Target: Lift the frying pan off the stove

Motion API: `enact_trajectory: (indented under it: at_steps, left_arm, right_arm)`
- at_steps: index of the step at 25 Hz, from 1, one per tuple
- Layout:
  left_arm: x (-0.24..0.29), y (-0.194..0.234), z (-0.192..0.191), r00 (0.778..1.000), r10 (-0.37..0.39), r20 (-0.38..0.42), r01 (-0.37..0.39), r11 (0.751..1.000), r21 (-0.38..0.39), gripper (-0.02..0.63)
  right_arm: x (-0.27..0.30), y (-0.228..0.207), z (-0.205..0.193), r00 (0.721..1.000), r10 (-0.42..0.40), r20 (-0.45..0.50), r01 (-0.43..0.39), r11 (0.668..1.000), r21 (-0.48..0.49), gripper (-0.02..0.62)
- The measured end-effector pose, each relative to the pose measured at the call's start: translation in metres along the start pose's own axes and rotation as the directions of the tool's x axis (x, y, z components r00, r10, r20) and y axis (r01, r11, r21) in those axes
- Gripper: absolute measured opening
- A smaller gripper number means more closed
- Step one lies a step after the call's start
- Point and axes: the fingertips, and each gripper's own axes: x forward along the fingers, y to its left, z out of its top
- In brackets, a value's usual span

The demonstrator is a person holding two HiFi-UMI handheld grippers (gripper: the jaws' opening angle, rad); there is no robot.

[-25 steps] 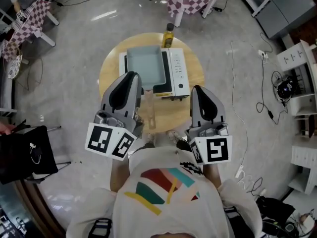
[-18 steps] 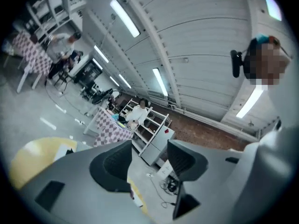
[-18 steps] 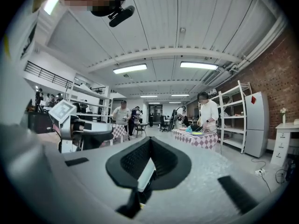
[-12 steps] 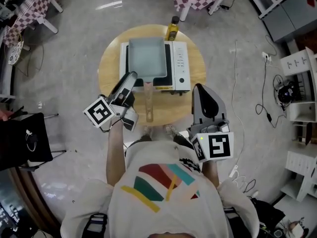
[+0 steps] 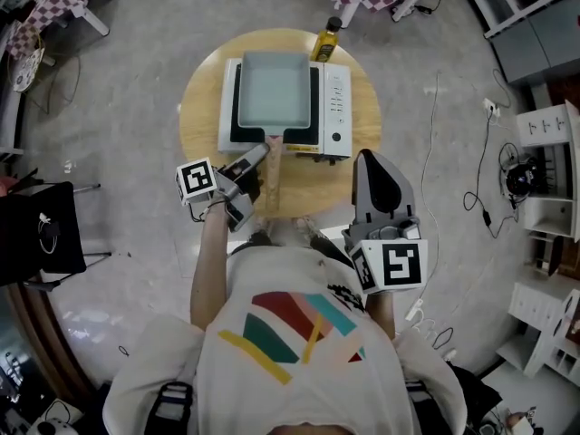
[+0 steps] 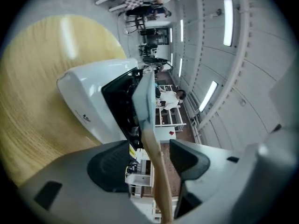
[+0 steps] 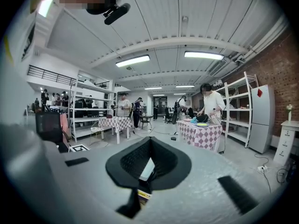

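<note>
- Left tongs (image 5: 257, 156): in my left hand, forearm stretched forward. They are rolled onto their side with the tips aimed at the stove (image 5: 333, 109). The jaws are released and spread wide. The pan's wooden handle (image 6: 156, 169) runs between the pads, and neither pad presses on it.
- Right tongs (image 5: 365, 161): held back close to my body, right of and behind the left pair. The jaws are clenched pad to pad.
- Frying pan (image 5: 275, 93): rectangular and pale blue-grey. It sits on the stove's black top just ahead of the left tongs, handle toward them. Its inside shows only bare surface.
- Bottle (image 5: 326, 40): yellow liquid, dark cap. It stands beyond the stove, farthest from both tongs.
- Round wooden table (image 5: 201, 107): carries the stove and the bottle.
</note>
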Motion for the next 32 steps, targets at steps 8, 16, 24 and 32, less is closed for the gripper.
enact_trajectory:
  at_steps: [8,16,24,32]
  left_arm:
    - [0.017,-0.003,-0.033,0.960,-0.173,-0.220,0.117,0.962,-0.245,0.241]
    - [0.030,-0.026,-0.050,0.886,-0.252,-0.390,0.136,0.944,-0.301,0.239]
    - [0.037,-0.023,-0.075,0.812,-0.196,-0.550,0.054,0.963,-0.263,0.151]
    - [0.038,-0.021,-0.077,0.793,-0.152,-0.590,0.038,0.979,-0.200,0.035]
  right_arm:
    - [-0.004,0.001,-0.009,1.000,0.002,-0.020,-0.002,1.000,0.001,-0.006]
    - [-0.007,0.014,-0.016,0.998,0.044,-0.037,-0.043,0.999,0.008,-0.008]
    - [-0.005,0.015,-0.019,0.998,0.044,-0.048,-0.044,0.999,0.002,-0.008]
    - [-0.003,0.013,-0.023,0.997,0.035,-0.067,-0.035,0.999,0.005,-0.008]
